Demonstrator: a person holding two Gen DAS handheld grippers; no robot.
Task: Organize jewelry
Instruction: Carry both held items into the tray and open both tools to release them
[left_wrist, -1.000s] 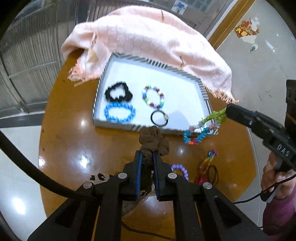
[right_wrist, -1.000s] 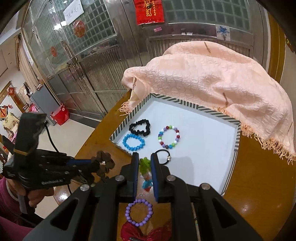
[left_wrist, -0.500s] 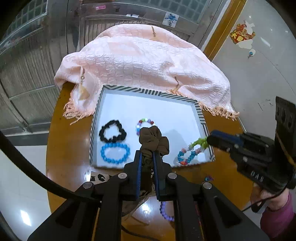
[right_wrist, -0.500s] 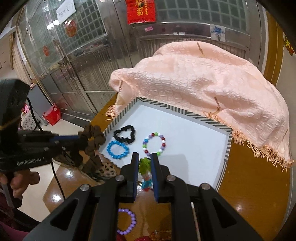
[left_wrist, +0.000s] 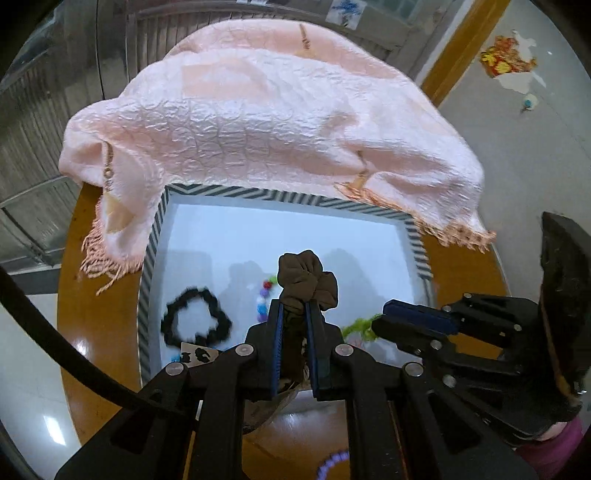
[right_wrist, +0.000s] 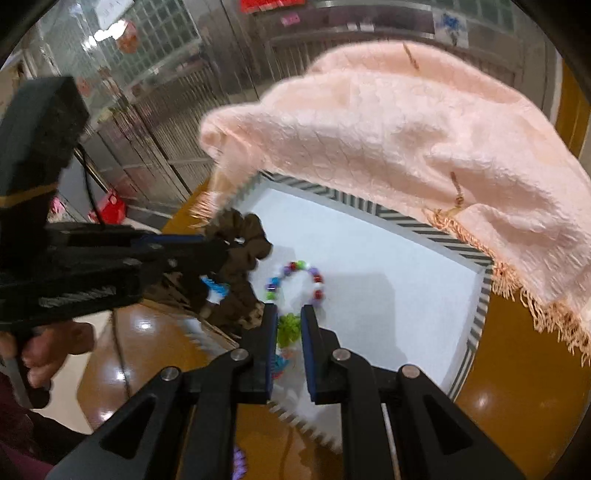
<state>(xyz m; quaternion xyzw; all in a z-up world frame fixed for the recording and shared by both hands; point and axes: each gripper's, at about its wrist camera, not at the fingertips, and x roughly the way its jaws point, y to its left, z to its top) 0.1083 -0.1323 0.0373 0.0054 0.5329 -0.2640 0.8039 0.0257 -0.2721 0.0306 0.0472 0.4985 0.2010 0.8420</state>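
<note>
Over tray (left_wrist: 155, 236), both loaded grippers level.

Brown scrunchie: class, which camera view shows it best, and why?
The left wrist view: the brown scrunchie sits centred, sharp, clamped in the left gripper. The right wrist view shows it blurred at the side.

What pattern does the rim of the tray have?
The tray rim has black-and-white diagonal stripes around a plain white floor. The left wrist view shows it best.
</note>
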